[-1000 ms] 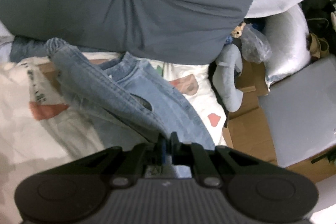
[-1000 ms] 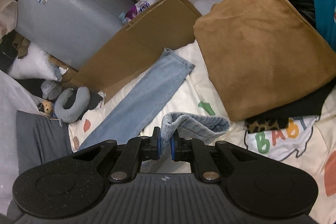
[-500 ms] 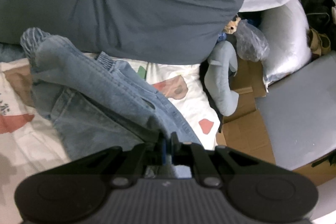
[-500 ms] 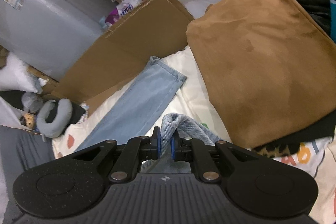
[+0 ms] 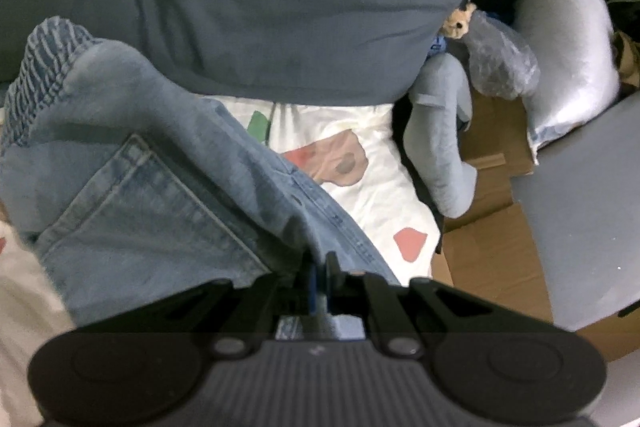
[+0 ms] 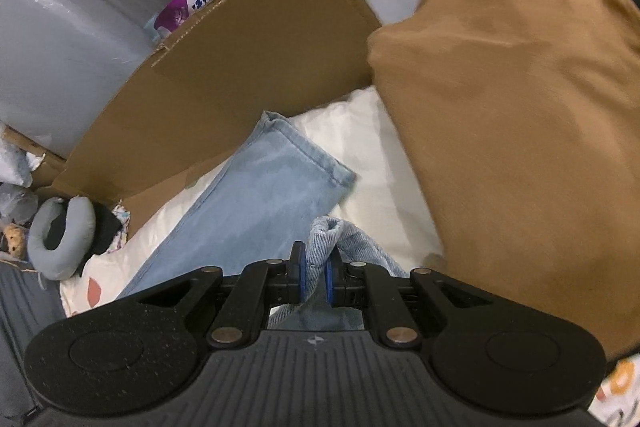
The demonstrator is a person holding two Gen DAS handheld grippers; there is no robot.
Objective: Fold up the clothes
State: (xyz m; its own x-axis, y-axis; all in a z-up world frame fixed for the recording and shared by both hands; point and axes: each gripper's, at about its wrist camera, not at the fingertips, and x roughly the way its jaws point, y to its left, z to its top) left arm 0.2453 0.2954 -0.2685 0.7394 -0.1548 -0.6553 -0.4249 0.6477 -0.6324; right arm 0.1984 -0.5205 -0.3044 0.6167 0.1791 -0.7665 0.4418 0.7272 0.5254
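Both grippers (image 5: 319, 269) (image 6: 315, 269) apparently pinch jeans (image 5: 160, 187)

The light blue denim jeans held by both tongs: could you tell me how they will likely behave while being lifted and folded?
The light blue denim jeans are probably floppy: they sag in soft folds beyond the left tongs. They likely trail, since one leg lies flat on the white printed sheet. The bunched denim in the right tongs suggests a secure, non-slippery grip.
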